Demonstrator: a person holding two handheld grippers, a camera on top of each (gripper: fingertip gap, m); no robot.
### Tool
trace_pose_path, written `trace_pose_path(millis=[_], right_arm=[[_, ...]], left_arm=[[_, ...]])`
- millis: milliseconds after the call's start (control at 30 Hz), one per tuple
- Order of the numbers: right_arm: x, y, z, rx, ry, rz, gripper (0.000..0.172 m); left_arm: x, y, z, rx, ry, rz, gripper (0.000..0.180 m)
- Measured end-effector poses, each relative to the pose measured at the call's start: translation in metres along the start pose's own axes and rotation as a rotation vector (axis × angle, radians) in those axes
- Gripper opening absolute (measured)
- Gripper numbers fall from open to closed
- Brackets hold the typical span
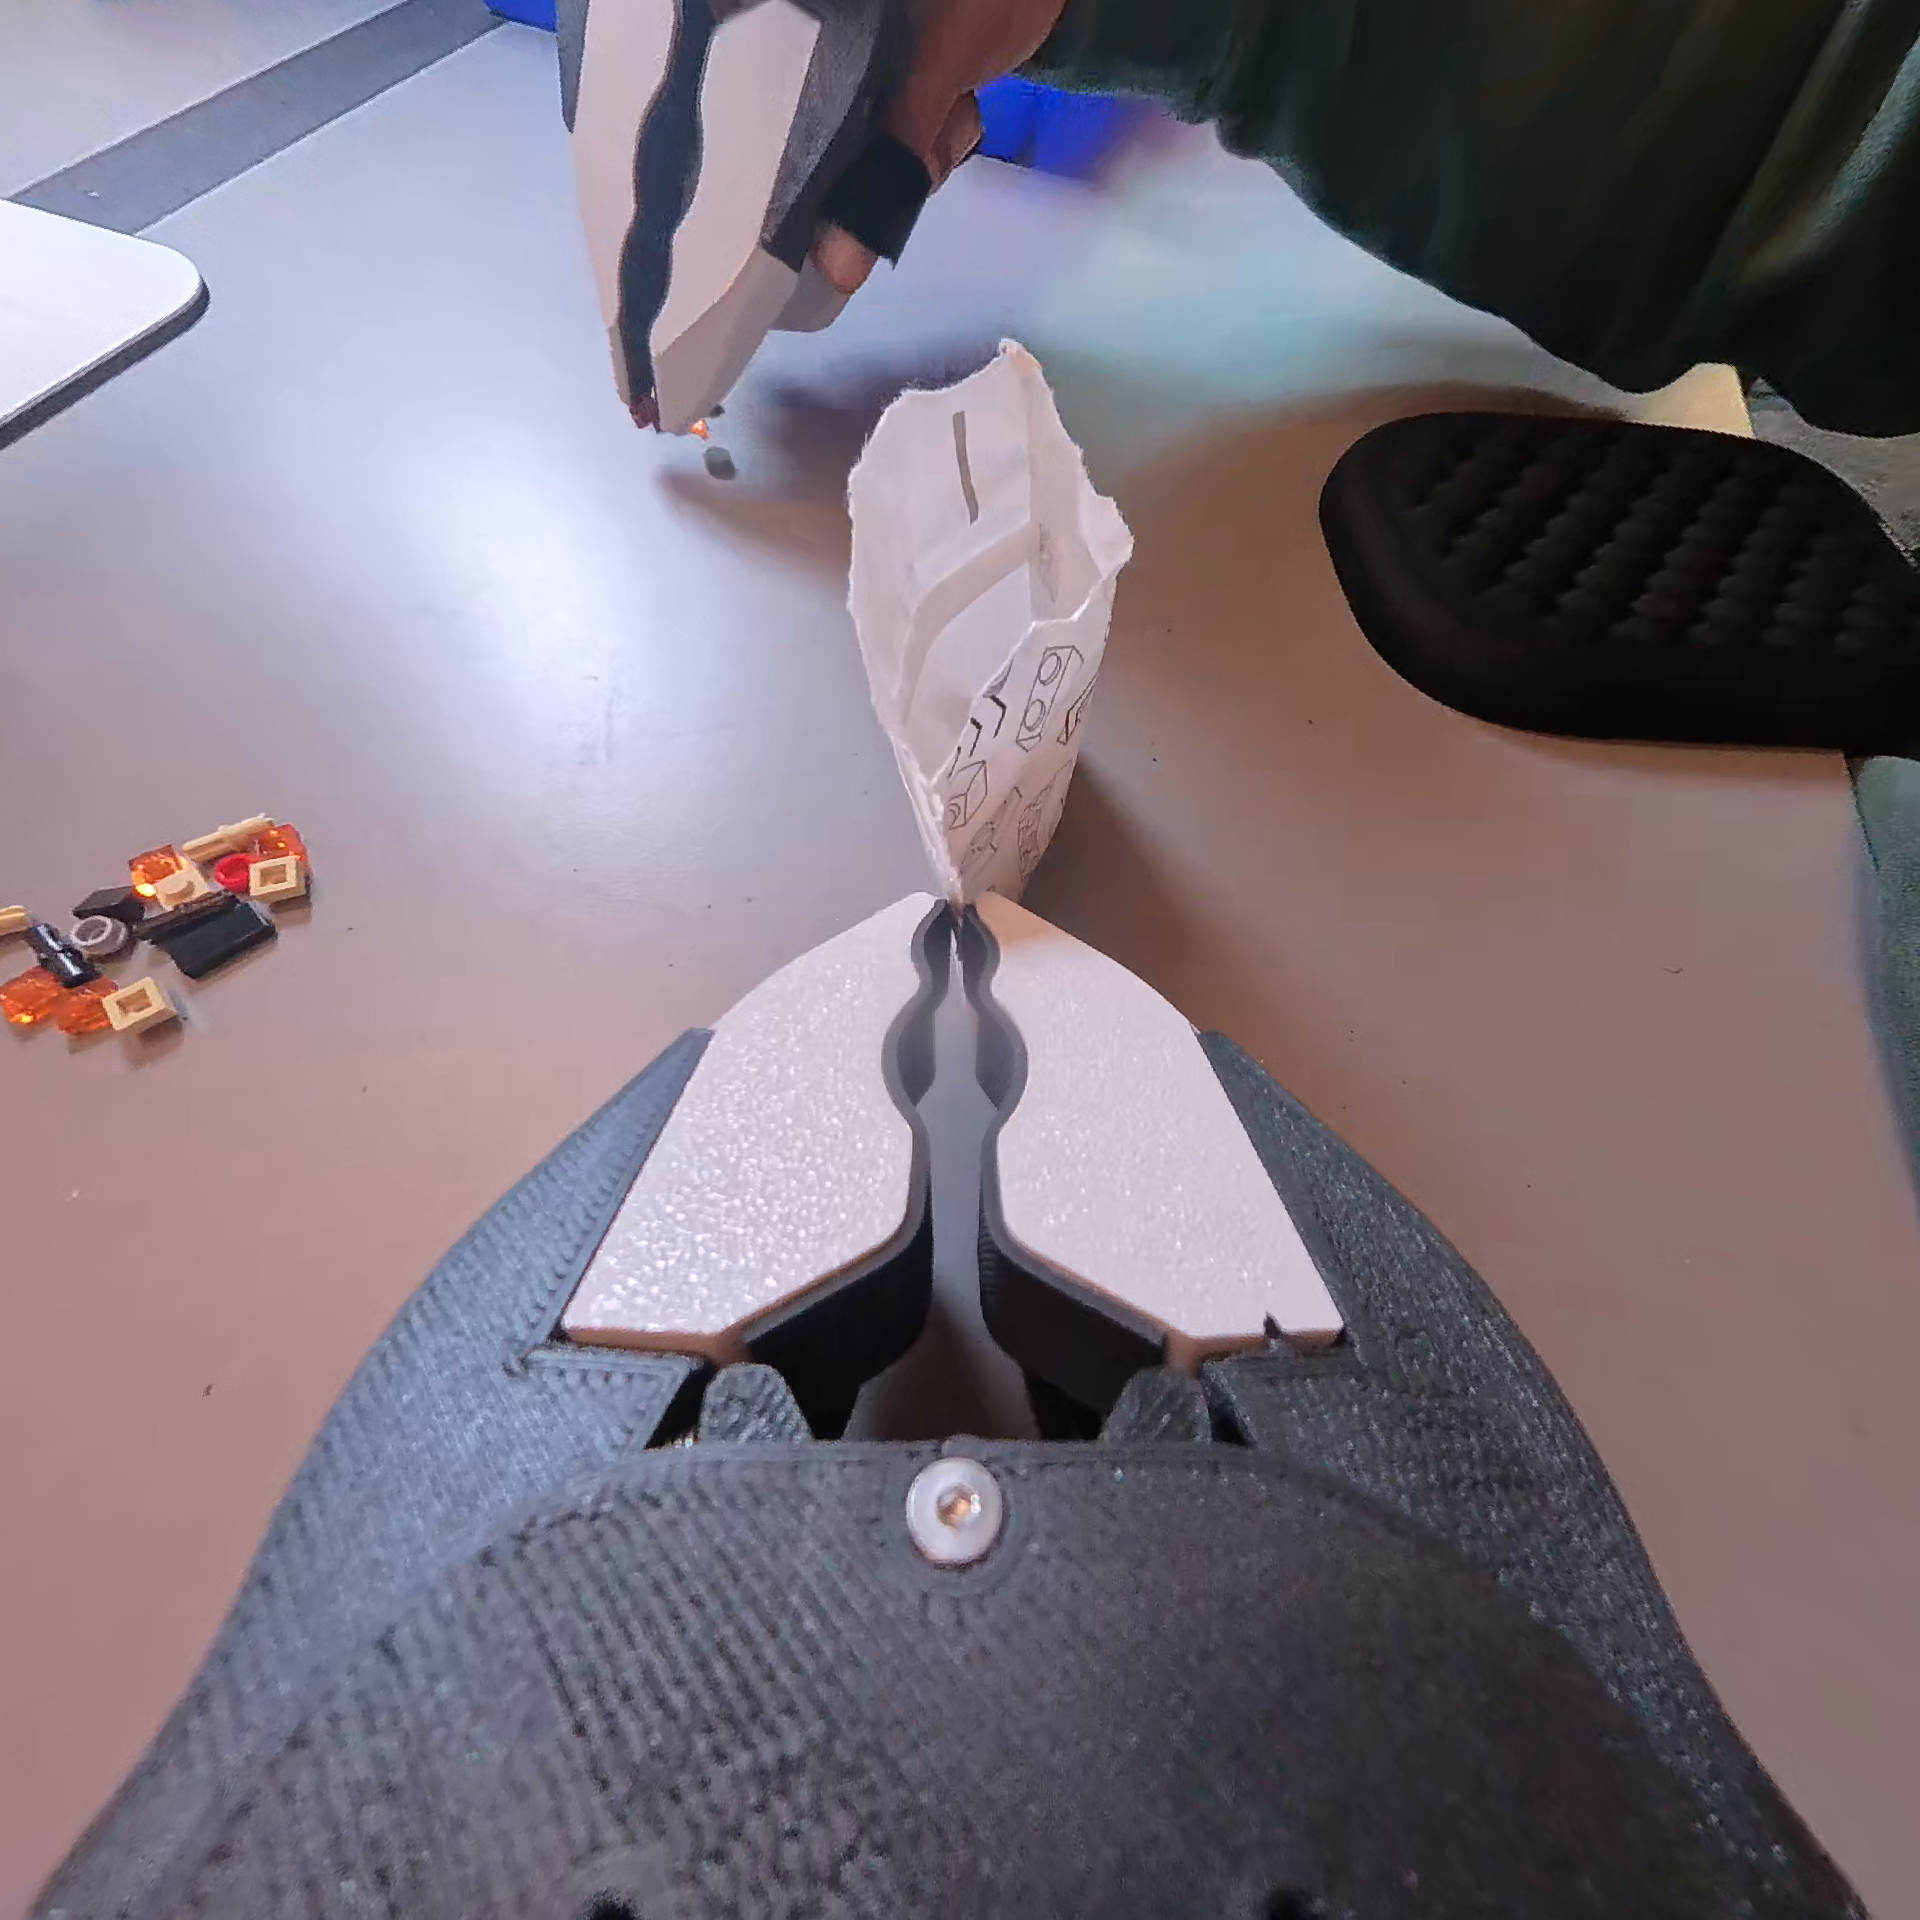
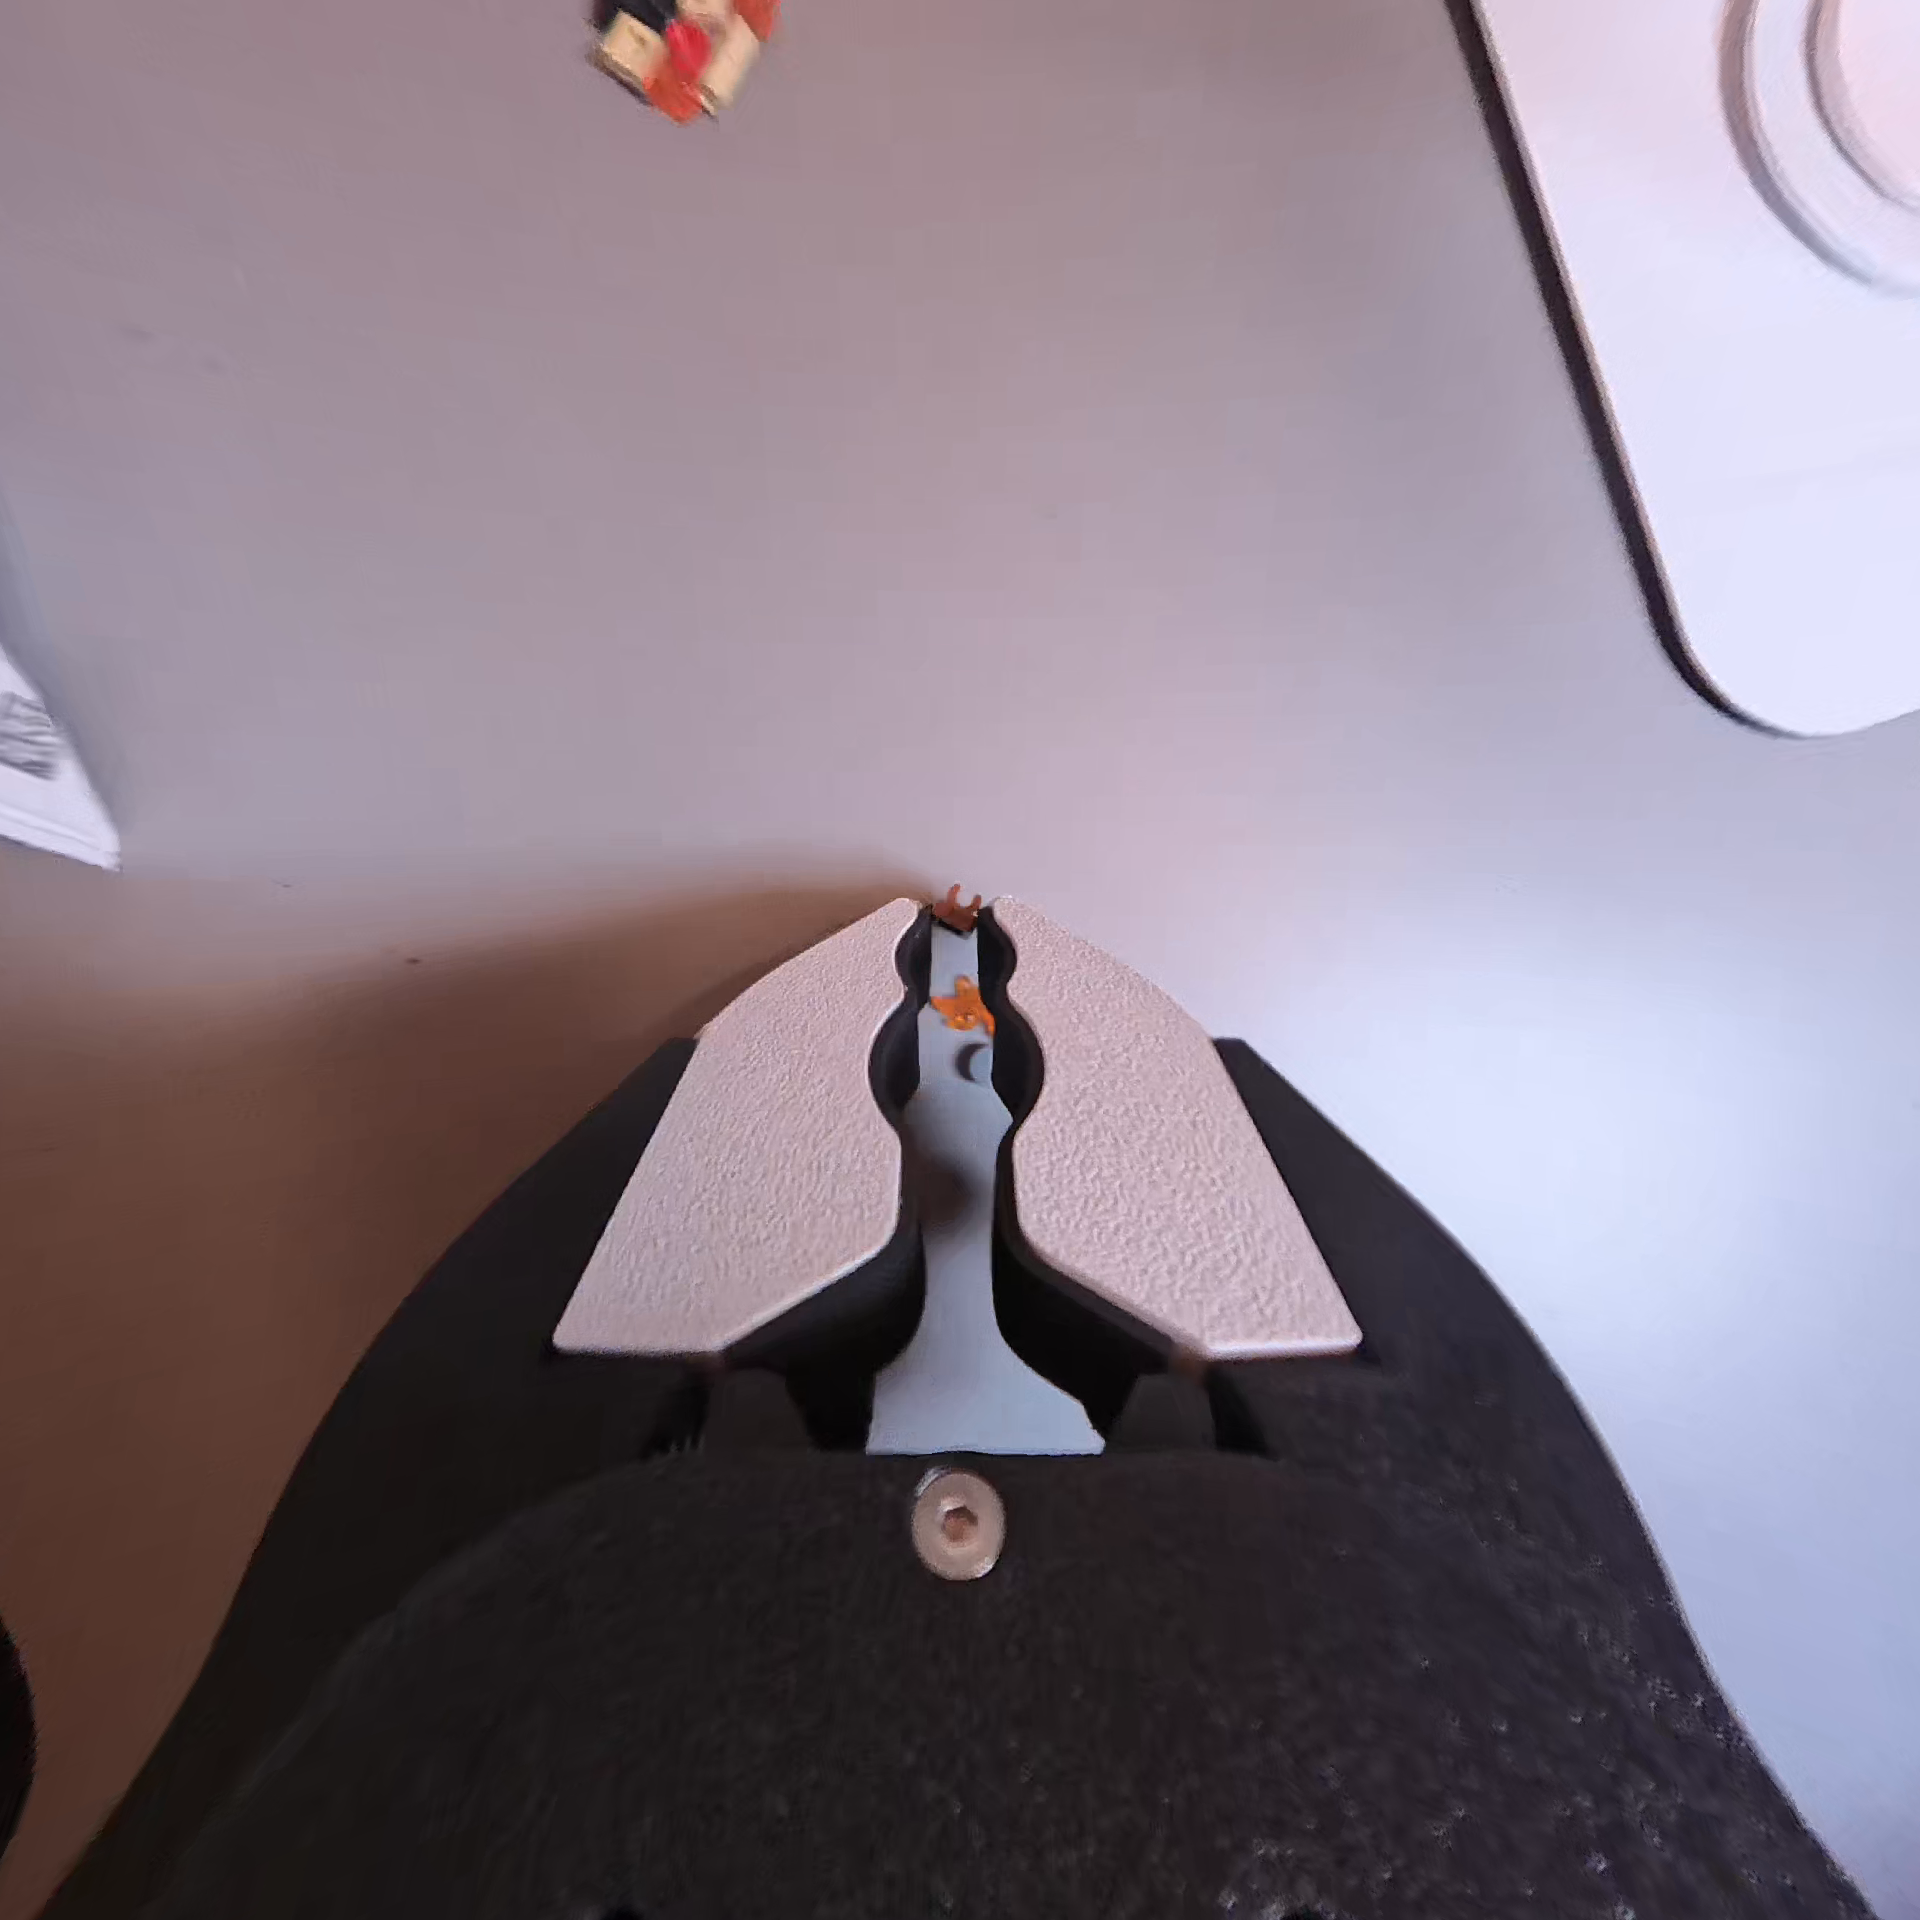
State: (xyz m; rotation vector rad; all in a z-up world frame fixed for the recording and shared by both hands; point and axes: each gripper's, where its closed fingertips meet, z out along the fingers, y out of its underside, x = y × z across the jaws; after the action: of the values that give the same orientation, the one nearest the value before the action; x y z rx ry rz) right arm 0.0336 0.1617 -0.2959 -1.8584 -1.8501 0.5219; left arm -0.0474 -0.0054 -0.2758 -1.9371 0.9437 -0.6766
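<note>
My left gripper (image 1: 954, 914) pinches the paper bag (image 1: 987, 623) by its corner. My right gripper (image 2: 961, 912) nips a small orange piece (image 2: 958, 908); lift slowly, the hold looks shallow.

Brick pile (image 2: 681, 47) is blurring, running off the top edge. Paper (image 2: 47, 774) is being cropped at left. Orange piece (image 2: 957, 907) showing too small to identify.

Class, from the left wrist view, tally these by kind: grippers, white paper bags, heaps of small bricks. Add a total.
Grippers: 2 (left gripper, right gripper)
White paper bag: 1
Heap of small bricks: 1
Total: 4
</note>
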Motion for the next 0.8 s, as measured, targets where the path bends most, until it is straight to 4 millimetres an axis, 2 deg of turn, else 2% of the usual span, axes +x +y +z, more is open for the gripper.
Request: trace_pose_path(millis=[67,133,200,267,333,467,667,800], right_arm=[[-0.024,-0.027,-0.014,0.117,-0.054,-0.045,0.008],[-0.060,-0.060,-0.035,0.250,-0.134,-0.113,0.008],[-0.098,-0.084,-0.054,0.336,-0.222,-0.194,0.008],[-0.128,-0.094,-0.061,0.343,-0.282,-0.263,0.008],[-0.143,-0.093,-0.055,0.297,-0.282,-0.313,0.010],[-0.146,-0.083,-0.041,0.224,-0.248,-0.348,0.020],[-0.127,-0.081,-0.061,0.317,-0.232,-0.242,0.021],[-0.127,-0.080,-0.062,0.350,-0.242,-0.223,0.021]], left_arm=[[0.000,0.000,0.000,-0.001,-0.002,0.003,0.002],[0.000,0.000,0.001,0.000,-0.001,0.001,0.002],[0.000,0.000,0.001,0.001,0.001,-0.005,0.002],[0.000,0.000,0.001,-0.001,-0.001,-0.004,0.002],[0.001,0.000,0.001,-0.006,-0.008,0.011,0.002],[0.001,0.000,0.000,-0.012,-0.016,0.026,0.002],[0.001,0.000,0.000,-0.005,-0.006,0.009,0.002],[0.001,0.000,0.001,-0.003,-0.005,0.005,0.002]])
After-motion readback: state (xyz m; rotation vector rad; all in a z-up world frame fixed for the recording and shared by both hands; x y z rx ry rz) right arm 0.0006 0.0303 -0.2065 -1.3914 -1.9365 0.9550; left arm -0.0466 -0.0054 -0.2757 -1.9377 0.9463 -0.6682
